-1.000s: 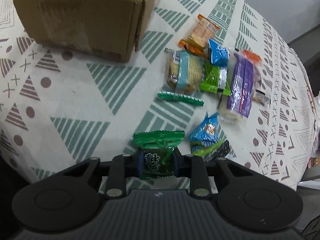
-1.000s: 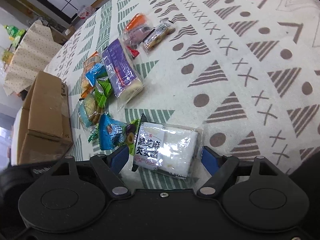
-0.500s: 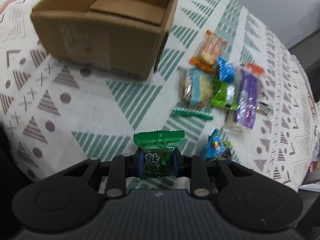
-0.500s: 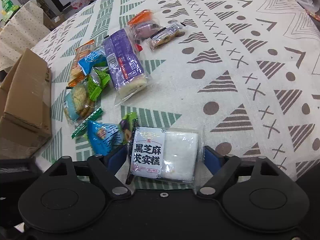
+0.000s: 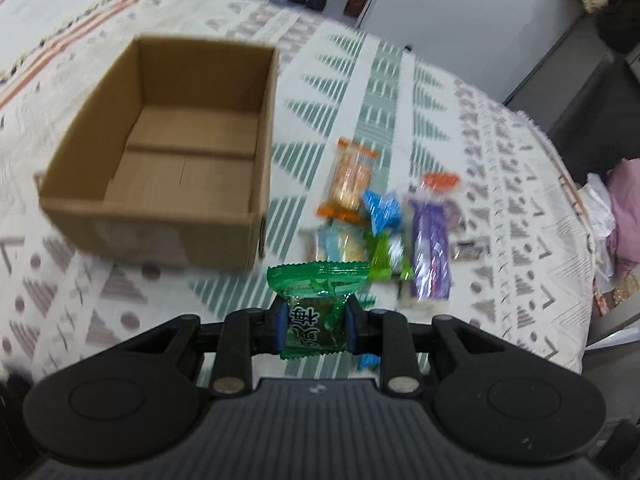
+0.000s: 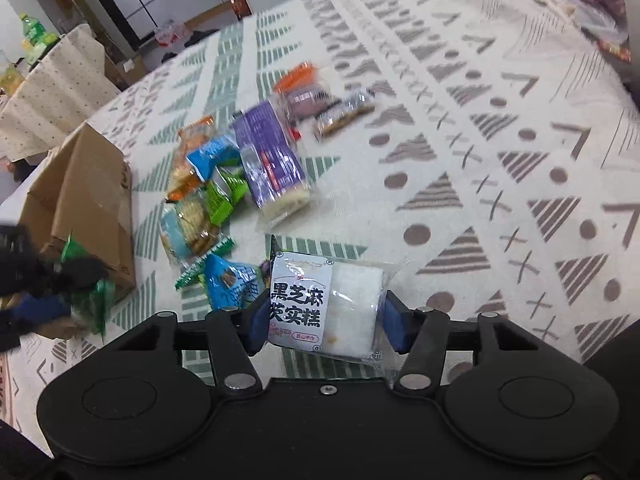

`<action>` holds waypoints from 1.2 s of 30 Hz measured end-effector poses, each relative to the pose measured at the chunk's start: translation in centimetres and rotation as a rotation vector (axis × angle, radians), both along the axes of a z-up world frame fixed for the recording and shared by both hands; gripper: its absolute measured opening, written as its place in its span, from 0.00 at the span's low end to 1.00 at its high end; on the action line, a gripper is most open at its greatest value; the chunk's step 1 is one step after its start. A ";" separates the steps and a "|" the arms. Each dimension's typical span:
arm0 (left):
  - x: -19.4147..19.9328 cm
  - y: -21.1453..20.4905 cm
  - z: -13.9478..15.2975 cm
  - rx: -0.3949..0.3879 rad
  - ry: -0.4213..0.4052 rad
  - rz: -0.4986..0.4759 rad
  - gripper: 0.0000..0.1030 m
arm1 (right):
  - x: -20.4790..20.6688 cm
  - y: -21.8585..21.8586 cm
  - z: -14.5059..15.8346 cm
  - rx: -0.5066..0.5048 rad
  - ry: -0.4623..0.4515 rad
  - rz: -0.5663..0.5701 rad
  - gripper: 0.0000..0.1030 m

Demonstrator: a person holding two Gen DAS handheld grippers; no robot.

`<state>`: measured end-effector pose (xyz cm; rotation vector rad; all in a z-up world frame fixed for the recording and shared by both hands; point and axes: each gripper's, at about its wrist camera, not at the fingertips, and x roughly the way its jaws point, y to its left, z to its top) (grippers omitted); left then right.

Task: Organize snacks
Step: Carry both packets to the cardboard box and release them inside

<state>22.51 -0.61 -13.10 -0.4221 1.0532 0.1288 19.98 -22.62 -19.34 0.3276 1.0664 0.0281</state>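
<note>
Snacks lie scattered on a patterned counter (image 5: pixel 500 128). Left hand-held gripper (image 5: pixel 314 330) is clenched on a green candy packet (image 5: pixel 316 312), held above the counter just near of the open cardboard box (image 5: pixel 168 184). Right hand-held gripper (image 6: pixel 322 320) has its jaws closing, blue pads against both sides of a white cake packet (image 6: pixel 326 306) with black lettering. Farther off sit a purple packet (image 6: pixel 268 160), a blue packet (image 6: pixel 230 282) and a cracker packet (image 6: pixel 188 228), near the box's right side.
</note>
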 end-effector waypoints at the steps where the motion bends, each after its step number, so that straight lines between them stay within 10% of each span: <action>1: 0.1 0.2 0.3 -0.003 -0.014 0.000 0.26 | -0.1 -0.1 0.4 -0.002 -0.009 -0.004 0.53; 23: 0.4 9.1 8.7 -0.060 -0.064 0.068 0.26 | 2.4 4.3 11.4 0.050 -0.194 0.065 0.52; 36: 2.7 15.2 7.3 -0.063 0.011 0.097 0.26 | 5.0 9.8 12.0 0.078 -0.194 0.158 0.52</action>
